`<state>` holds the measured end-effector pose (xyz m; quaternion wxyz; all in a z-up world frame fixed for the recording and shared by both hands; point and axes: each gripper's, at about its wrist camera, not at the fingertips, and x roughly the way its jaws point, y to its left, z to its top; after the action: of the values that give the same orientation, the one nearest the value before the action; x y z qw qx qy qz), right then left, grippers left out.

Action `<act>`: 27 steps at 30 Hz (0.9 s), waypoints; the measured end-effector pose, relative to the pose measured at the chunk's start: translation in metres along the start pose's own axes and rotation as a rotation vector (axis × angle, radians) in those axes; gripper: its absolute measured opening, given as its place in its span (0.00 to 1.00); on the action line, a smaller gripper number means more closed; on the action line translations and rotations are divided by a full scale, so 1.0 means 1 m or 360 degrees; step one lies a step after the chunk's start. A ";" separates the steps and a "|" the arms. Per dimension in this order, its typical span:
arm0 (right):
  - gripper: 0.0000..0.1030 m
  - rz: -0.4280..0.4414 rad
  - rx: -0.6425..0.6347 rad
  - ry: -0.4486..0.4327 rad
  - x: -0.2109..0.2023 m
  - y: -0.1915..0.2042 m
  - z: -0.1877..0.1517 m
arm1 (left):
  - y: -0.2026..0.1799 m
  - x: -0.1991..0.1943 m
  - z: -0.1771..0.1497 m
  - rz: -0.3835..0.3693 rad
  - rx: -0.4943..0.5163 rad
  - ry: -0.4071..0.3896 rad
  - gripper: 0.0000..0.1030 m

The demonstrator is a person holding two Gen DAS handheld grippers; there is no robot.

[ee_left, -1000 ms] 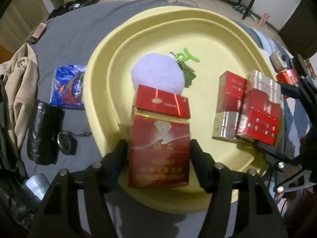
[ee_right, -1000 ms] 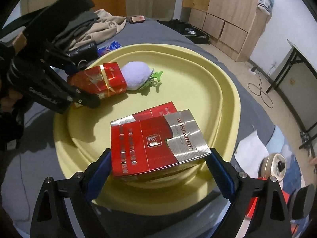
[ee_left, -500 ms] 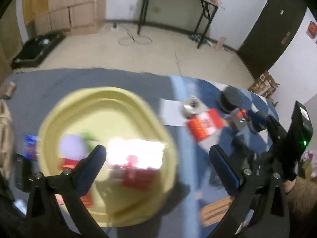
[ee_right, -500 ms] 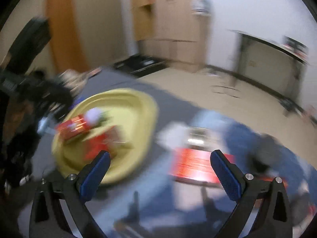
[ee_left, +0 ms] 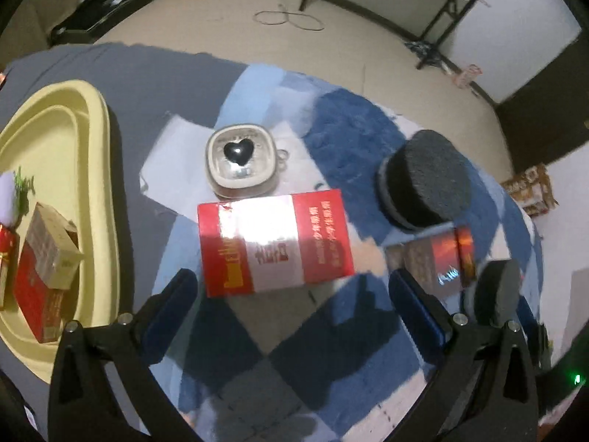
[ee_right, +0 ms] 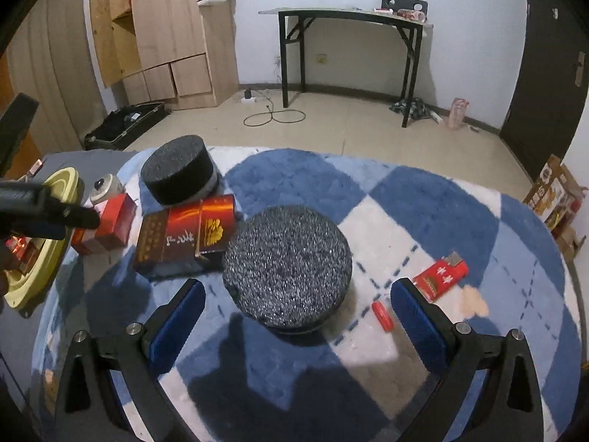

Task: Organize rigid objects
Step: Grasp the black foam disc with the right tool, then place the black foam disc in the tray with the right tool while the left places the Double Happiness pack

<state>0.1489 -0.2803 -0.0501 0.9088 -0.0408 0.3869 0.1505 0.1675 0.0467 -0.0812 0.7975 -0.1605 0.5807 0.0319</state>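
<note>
Both tongs gape empty: the left gripper (ee_left: 291, 287) above a red-and-white cardboard carton (ee_left: 274, 245) on the blue-and-white checked rug (ee_left: 313, 361), the right gripper (ee_right: 294, 298) around a round black foam disc (ee_right: 287, 265) mid-rug, untouched

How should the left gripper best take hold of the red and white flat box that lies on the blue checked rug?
Probably from above, pads on its two short ends. The red and white flat box lies face up on the blue checked rug, long side across the open left gripper, with both ends free.
</note>
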 end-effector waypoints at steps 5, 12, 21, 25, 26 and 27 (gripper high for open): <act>1.00 0.0037 -0.0009 0.0015 0.009 -0.012 0.000 | 0.007 0.018 0.000 0.0088 -0.0028 0.0021 1.00; 1.00 0.0064 -0.0142 0.0064 0.030 -0.010 0.005 | 0.003 0.031 0.001 0.0120 0.0042 -0.0006 0.99; 0.66 0.0077 -0.0133 0.0072 0.040 -0.012 0.009 | 0.006 0.018 -0.003 0.0020 0.0135 -0.0067 0.88; 0.66 0.0095 -0.0096 -0.0017 0.021 -0.022 0.005 | 0.018 -0.017 -0.020 -0.0082 0.0230 -0.0093 0.88; 0.66 0.0101 -0.0096 -0.0041 0.015 -0.024 0.003 | 0.021 -0.028 -0.025 -0.0100 0.0272 -0.0113 0.88; 0.66 0.0105 -0.0101 -0.0070 0.007 -0.026 0.001 | 0.028 -0.049 -0.031 -0.0126 0.0332 -0.0153 0.88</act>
<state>0.1619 -0.3032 -0.0557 0.9099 -0.0535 0.3630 0.1935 0.1163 0.0705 -0.0503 0.8374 -0.0979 0.5352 -0.0525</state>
